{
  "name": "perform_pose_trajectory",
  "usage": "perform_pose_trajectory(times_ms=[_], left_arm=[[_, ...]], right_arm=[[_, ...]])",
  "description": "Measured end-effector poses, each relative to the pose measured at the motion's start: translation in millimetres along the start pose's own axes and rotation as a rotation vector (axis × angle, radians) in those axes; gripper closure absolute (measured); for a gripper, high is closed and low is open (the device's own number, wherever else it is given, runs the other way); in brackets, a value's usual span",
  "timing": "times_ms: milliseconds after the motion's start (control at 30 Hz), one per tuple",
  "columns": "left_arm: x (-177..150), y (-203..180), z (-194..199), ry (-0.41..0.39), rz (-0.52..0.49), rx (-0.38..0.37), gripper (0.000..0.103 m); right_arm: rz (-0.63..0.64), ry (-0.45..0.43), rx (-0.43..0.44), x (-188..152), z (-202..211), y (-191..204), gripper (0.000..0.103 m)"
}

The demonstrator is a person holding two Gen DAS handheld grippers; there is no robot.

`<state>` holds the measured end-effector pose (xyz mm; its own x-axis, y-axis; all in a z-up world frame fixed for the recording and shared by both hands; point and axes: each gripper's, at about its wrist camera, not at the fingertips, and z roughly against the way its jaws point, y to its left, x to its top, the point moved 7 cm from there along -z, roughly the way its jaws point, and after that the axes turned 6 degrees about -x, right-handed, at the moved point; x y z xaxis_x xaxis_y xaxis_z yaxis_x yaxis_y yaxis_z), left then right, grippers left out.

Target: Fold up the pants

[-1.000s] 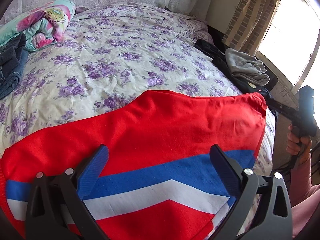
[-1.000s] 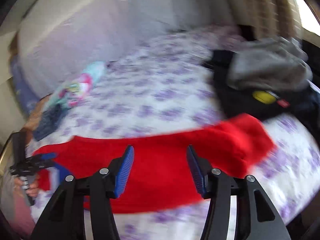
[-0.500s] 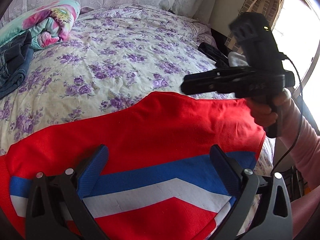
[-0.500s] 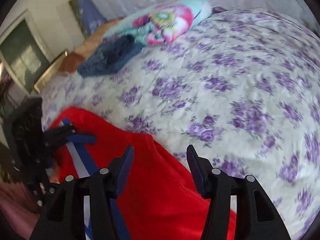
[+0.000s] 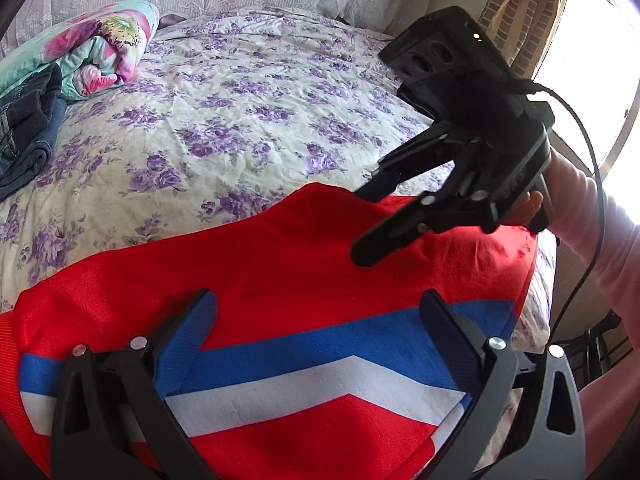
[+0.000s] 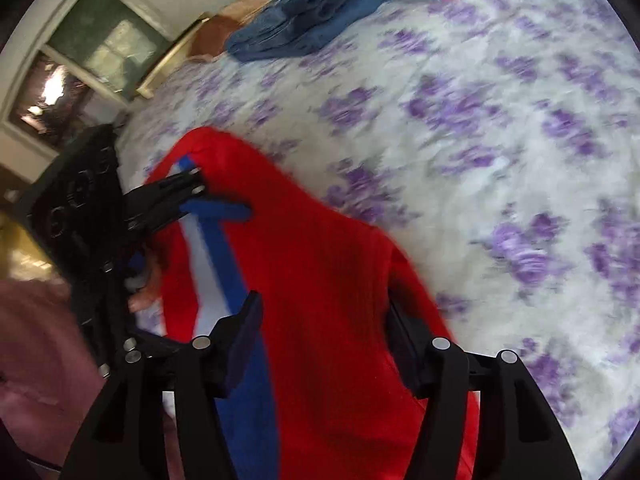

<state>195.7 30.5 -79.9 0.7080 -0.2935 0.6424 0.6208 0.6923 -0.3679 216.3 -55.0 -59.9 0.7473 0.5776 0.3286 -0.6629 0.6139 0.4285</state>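
Note:
Red pants [image 5: 280, 264] with blue and white stripes lie flat across the near edge of a bed; they also show in the right wrist view [image 6: 320, 280]. My left gripper [image 5: 316, 332] is open and empty, hovering just above the striped part. My right gripper [image 6: 320, 340] is open and empty over the red cloth near its far edge. In the left wrist view the right gripper [image 5: 364, 224] comes in from the right, above the pants. In the right wrist view the left gripper [image 6: 224, 208] is at the left, over the stripes.
The bed has a purple-flowered sheet [image 5: 248, 104]. Folded jeans [image 5: 24, 136] and a bright floral bundle [image 5: 100, 52] lie at the far left. A window with a curtain [image 5: 516, 12] is at the right. A framed mirror or window [image 6: 92, 52] is by the bed's far side.
My right gripper swung from beyond the pants' right end to over the pants, turning toward the left gripper. The left gripper and the pants have stayed in place.

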Motion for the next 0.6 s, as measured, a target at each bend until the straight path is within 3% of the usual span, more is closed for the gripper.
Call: perform_pose_trajectory(times_ms=[33, 200, 267, 333, 367, 467, 600], left_arm=[[0, 0, 0, 0.001, -0.001, 0.0, 0.004], [0, 1, -2, 0.01, -0.008, -0.001, 0.004], [-1, 1, -3, 0.013, -0.01, 0.002, 0.004], [-1, 2, -5, 0.02, -0.015, 0.011, 0.004], [-2, 2, -7, 0.026, -0.017, 0.015, 0.004], [-2, 1, -11, 0.043, -0.033, 0.029, 0.004], [-4, 3, -9, 0.048, -0.037, 0.026, 0.004]], right_arm=[[0.02, 0.019, 0.068, -1, -2, 5, 0.041], [-0.023, -0.047, 0.155, 13, -10, 1, 0.04], [-0.105, -0.122, 0.203, 20, -3, -10, 0.05], [-0.151, -0.194, 0.201, 22, 3, -23, 0.086], [-0.169, -0.226, 0.178, 24, 4, -31, 0.096], [-0.237, -0.253, 0.187, 17, -1, -45, 0.099], [-0.214, -0.283, 0.184, 13, -4, -45, 0.099]])
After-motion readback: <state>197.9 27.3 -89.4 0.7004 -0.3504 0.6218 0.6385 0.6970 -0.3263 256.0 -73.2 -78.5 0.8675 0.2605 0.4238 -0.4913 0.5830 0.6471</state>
